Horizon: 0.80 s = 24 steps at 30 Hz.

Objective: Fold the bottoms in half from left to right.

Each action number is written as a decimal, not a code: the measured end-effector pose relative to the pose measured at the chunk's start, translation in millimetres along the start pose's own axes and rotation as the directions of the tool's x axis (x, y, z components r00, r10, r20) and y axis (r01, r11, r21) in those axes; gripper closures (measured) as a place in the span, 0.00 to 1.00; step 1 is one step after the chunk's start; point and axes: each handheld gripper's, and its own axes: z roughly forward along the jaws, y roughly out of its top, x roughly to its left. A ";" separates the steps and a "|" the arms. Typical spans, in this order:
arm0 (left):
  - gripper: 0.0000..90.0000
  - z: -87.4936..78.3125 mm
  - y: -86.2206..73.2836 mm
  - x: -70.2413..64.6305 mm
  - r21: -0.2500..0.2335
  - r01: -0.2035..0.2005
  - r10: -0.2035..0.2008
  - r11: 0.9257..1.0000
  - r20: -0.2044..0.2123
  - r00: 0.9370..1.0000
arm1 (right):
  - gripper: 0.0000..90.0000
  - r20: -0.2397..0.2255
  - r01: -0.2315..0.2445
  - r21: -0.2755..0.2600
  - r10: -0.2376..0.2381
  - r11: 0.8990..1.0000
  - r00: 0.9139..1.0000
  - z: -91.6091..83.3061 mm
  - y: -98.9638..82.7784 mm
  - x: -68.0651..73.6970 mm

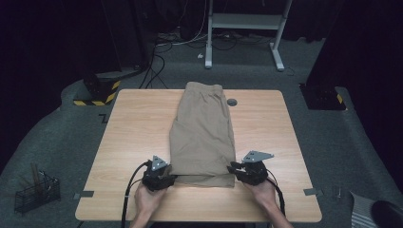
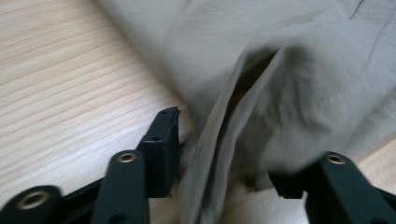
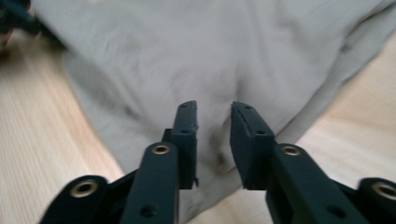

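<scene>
High view: folded shorts (image 1: 203,133) lie mid-table (image 1: 133,133), long axis running from near edge to far edge, waistband farthest. Left gripper (image 1: 160,176) and right gripper (image 1: 243,169), jaws apart, straddle the near-edge hem corners.

shorts (image 1: 203,130): matt khaki cloth | table (image 1: 138,128): smooth, seemingly wood-grain laminate

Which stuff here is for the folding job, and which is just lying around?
For the job:
tan shorts
left claw
right claw
wooden table

Lying about:
wire basket on the floor
grey round cap on the table
white stand behind
</scene>
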 end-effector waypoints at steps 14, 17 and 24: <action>0.48 1.2 -1.1 -3.6 0.010 -0.041 0.041 0.999 -0.013 0.999 | 0.74 0.181 -0.147 0.031 0.139 0.989 0.974 48.7 32.7 -44.9; 0.45 11.8 2.0 -5.3 0.001 -0.028 0.028 1.000 -0.028 0.999 | 0.92 0.178 -0.130 0.043 0.120 0.991 0.977 57.0 34.2 -46.8; 0.48 9.4 3.0 -5.4 0.023 -0.022 0.023 0.999 -0.036 0.999 | 1.00 0.270 -0.102 -0.010 0.101 0.995 0.958 30.0 37.0 -57.4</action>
